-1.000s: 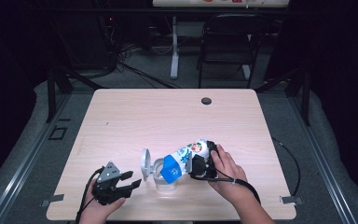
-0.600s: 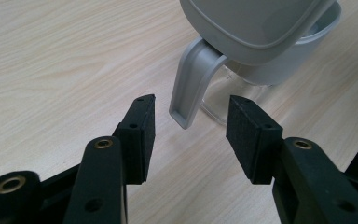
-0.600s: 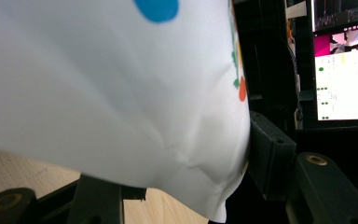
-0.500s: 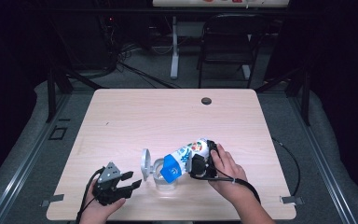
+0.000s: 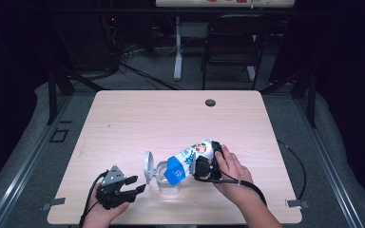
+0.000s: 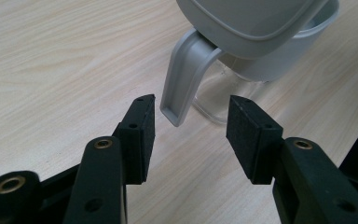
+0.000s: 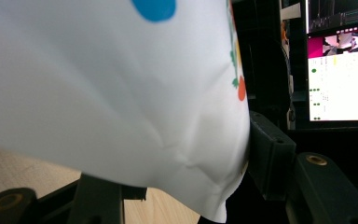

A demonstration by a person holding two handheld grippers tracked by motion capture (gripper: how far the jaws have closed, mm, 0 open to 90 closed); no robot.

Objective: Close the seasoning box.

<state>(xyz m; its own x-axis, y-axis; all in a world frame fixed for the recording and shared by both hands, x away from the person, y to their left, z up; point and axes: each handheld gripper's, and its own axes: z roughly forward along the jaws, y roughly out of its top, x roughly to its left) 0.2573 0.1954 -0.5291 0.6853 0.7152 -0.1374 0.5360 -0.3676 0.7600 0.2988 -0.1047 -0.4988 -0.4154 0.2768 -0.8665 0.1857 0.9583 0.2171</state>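
A white carton with a blue end hangs tilted over a clear pitcher, blue end down at the pitcher's mouth. The pitcher's grey lid stands flipped open. My right gripper is shut on the carton's upper part. In the right gripper view the carton's white wall is dented between the jaws. My left gripper rests open on the table just left of the pitcher. In the left gripper view the grey handle hangs ahead of the open jaws, untouched.
The pale wooden table has a dark round grommet near its far edge. A black chair stands beyond the table. A lit monitor appears in the right gripper view.
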